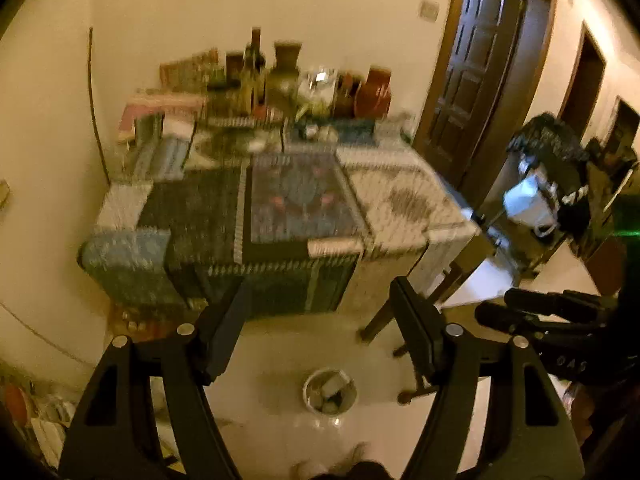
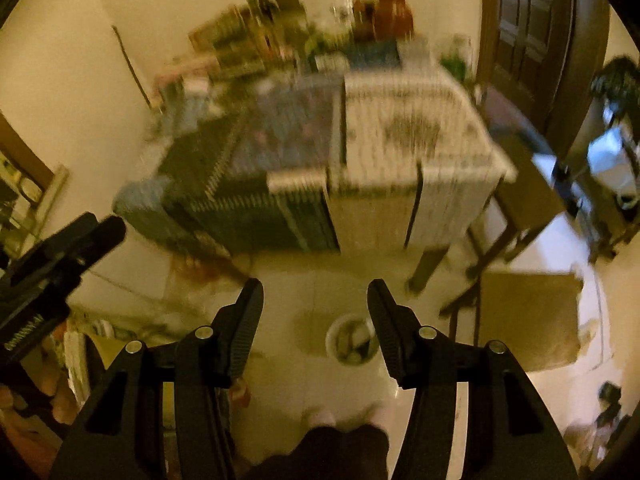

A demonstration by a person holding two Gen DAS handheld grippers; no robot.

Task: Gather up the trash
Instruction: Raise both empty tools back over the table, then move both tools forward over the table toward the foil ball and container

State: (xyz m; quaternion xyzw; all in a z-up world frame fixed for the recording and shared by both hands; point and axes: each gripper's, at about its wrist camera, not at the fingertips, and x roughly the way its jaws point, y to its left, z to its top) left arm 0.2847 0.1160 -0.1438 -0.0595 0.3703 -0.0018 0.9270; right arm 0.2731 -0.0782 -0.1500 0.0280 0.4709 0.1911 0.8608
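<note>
A small white trash bin [image 1: 330, 392] stands on the pale floor below me, with several pieces of rubbish inside. It also shows in the right wrist view as the same bin [image 2: 352, 340], low between the fingers. My left gripper [image 1: 320, 292] hangs high above it, open, with nothing between its fingers. My right gripper [image 2: 316, 292] is open too and holds nothing. Each gripper appears at the edge of the other's view: the right gripper [image 1: 540, 312] and the left gripper [image 2: 60, 248]. Both views are blurred.
A table [image 1: 280, 200] under a patterned cloth stands against the wall, with bottles and boxes [image 1: 276, 80] crowded along its back edge. Wooden chair legs [image 1: 404, 320] stand right of the bin, a brown box [image 2: 528, 316] further right. A dark door [image 1: 480, 64] is behind.
</note>
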